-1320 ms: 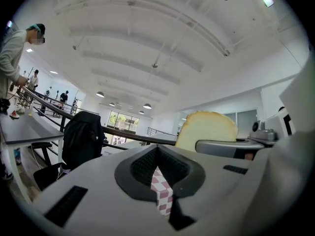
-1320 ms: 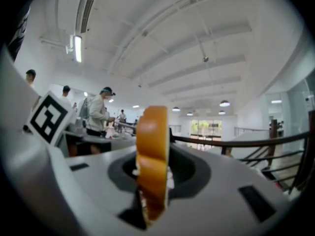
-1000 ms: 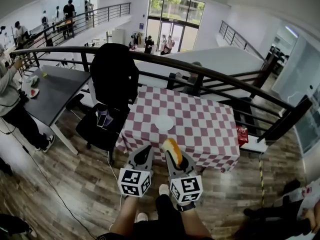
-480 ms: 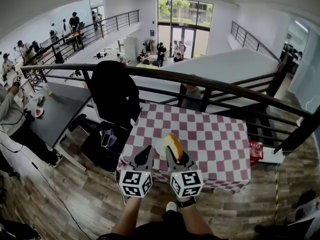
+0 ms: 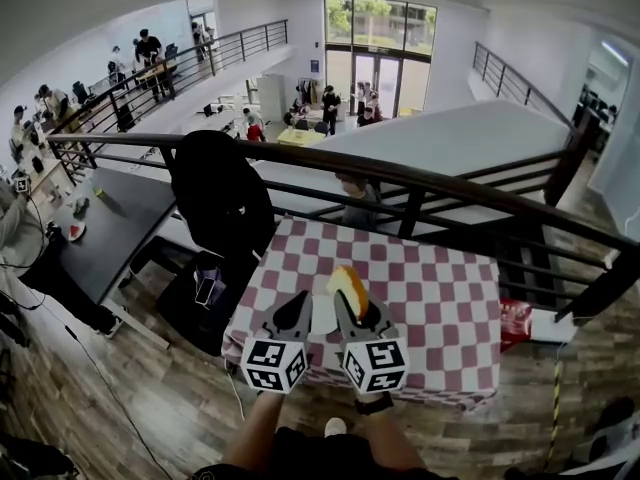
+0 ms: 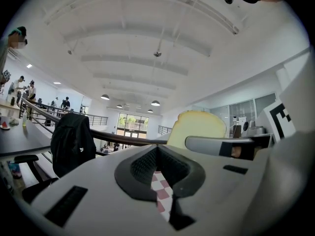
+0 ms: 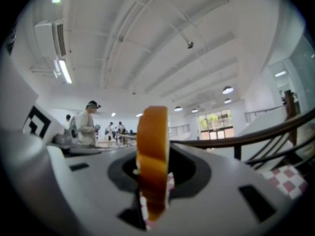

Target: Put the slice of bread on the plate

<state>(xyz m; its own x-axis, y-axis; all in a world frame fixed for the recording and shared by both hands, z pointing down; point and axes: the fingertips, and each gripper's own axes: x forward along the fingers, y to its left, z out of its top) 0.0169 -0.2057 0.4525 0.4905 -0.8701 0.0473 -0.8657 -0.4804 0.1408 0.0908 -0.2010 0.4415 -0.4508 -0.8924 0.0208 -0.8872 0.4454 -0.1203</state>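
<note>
- A black chair [image 5: 222, 193] with a dark jacket over it stands against the left edge of the checked tabletop [image 5: 430, 288]. It has no part in the task.
- The left tongs [image 5: 298, 306] are held out level over the near edge of the tabletop. In the left gripper view they are drawn in to a thin slit showing only the checked cloth, with nothing between them, so this hand looks idle.
- The plate [image 5: 322, 315], white and apparently empty, lies on the tabletop near its front edge. From the head view it shows just between the two tongs, partly covered by them.
- The right tongs [image 5: 347, 303] are narrowed onto the slice of bread [image 5: 350, 286]. They pinch it at its lower part so that it stands on edge, crust upward, above the tips. In the head view the slice sits just right of the plate and is not yet on it.
- Progress: the bread is picked up and has been brought to the plate. What is left, by my reading, is a short move over the plate, lowering or tipping the slice flat, and letting go. The upright slice could topple off the rim if it is released too high.
</note>
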